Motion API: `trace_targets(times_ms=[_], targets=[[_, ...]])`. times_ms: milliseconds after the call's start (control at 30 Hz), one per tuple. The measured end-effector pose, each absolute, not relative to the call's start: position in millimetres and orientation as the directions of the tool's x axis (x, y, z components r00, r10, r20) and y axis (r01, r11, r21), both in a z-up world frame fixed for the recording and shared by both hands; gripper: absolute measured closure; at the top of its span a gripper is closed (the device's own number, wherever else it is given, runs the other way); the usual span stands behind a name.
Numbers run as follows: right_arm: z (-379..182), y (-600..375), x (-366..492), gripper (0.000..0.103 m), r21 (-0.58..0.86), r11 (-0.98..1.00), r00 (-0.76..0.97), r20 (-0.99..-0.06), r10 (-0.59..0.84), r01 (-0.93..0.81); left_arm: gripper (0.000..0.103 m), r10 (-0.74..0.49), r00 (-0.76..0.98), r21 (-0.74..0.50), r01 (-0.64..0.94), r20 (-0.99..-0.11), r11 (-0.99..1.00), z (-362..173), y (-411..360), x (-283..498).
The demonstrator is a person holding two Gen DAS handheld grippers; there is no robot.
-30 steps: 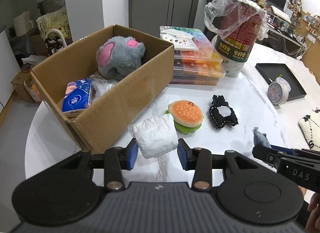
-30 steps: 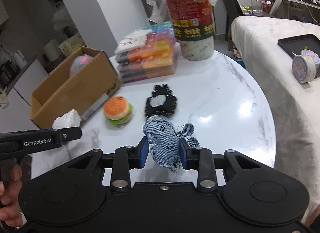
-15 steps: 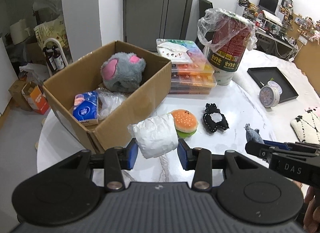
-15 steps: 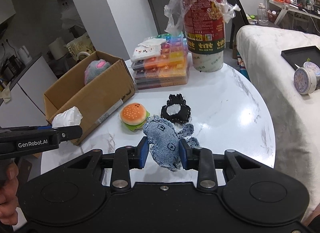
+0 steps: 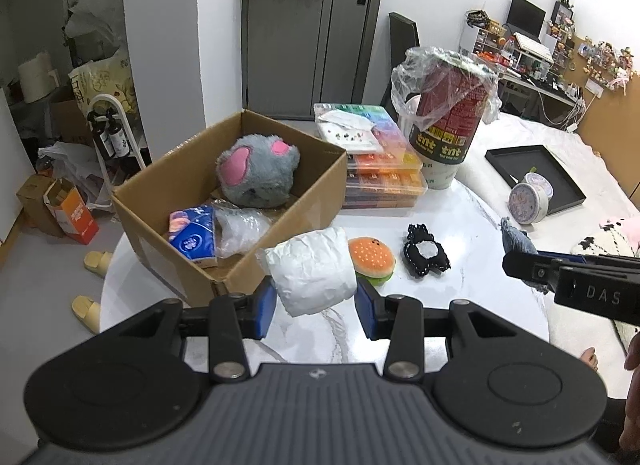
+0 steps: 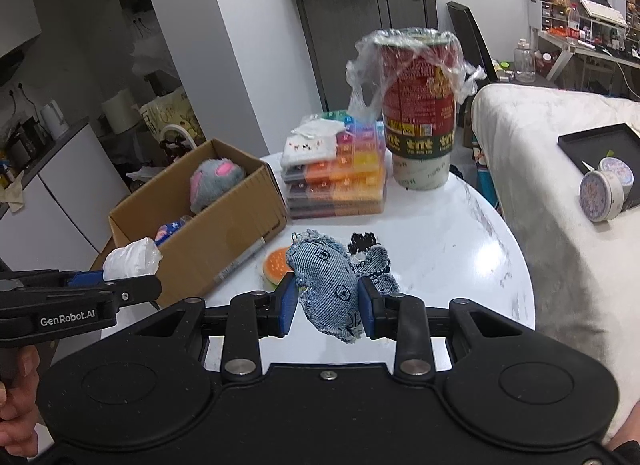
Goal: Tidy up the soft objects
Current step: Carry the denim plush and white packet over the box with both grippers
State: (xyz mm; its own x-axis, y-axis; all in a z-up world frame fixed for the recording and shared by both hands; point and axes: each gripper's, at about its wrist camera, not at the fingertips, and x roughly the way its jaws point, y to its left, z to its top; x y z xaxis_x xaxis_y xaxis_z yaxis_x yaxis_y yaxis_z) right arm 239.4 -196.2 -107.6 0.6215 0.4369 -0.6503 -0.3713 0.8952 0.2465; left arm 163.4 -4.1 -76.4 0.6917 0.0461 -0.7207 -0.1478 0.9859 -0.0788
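table [image 5: 460,305]: white, round | left gripper [image 5: 316,307]: clamping white bundle [image 5: 310,271] | right gripper [image 6: 327,315]: pinching denim toy [image 6: 328,285]

1. Two grippers: left gripper [image 5: 316,307], right gripper [image 6: 327,313]
2. One cardboard box [image 5: 280,201]
3. Five soft items: grey plush [image 5: 256,171], white bundle [image 5: 312,269], denim toy [image 6: 326,289], burger toy [image 5: 372,261], black toy [image 5: 426,255]
4. One tissue pack [image 5: 192,235]
5. One big cup [image 5: 444,137]

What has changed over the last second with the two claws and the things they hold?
Both claws have risen, carrying their loads clear of the table: left claw with the white bundle, right claw with the denim toy. Grips unchanged. Box, burger toy and black toy stayed put.
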Motion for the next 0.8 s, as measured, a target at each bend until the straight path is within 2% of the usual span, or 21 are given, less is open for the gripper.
trace_targets(times_ms=[800], targets=[[-84.0, -163.9, 238.7, 0.071, 0.272, 0.860, 0.624, -0.598, 0.503, -0.432, 0.062, 0.093, 0.727, -0.072, -0.193, -0.680, 0.979, -50.4, 31.1, 152.7]])
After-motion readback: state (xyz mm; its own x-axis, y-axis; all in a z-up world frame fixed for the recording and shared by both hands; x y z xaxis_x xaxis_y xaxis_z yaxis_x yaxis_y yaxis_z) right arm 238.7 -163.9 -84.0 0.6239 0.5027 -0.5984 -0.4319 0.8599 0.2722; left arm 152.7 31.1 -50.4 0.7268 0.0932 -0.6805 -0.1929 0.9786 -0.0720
